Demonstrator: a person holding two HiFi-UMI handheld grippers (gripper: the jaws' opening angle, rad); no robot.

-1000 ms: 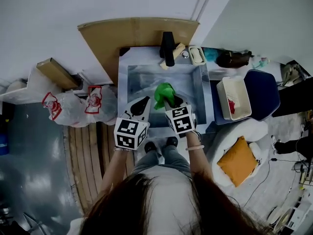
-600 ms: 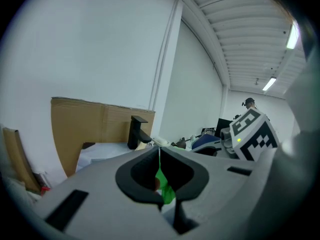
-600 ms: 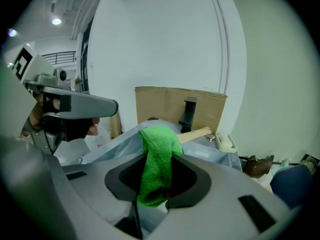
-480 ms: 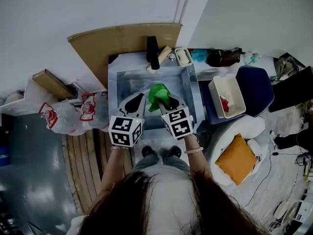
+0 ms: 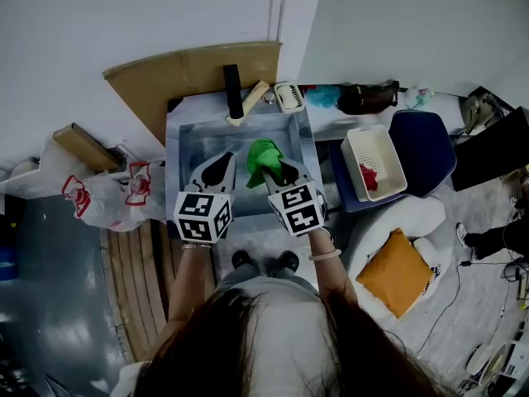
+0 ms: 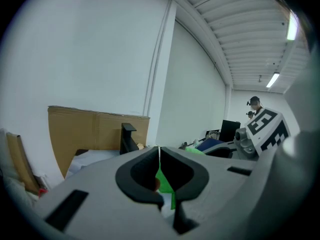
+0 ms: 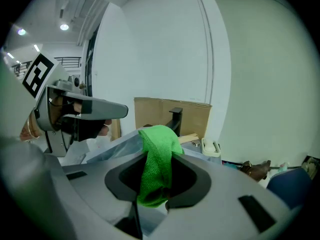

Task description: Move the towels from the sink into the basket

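Moved: sink (image 5: 186, 147), basket (image 5: 370, 149) drift left in frame.
Right gripper (image 7: 157, 166): jaws clamp green towel (image 7: 160, 139) between them.
Left gripper (image 6: 159, 159): jaws together, empty.

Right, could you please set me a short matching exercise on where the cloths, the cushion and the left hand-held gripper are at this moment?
Things:
1. green towel
2. red cloth
3. orange cushion
4. left hand-held gripper

Places or states:
A. in the white basket
B. jaws together, nothing held
C. on a white padded seat
D. clamped in the right hand-held gripper, above the sink

Pairs: 1-D, 2-A, 3-C, 4-B.
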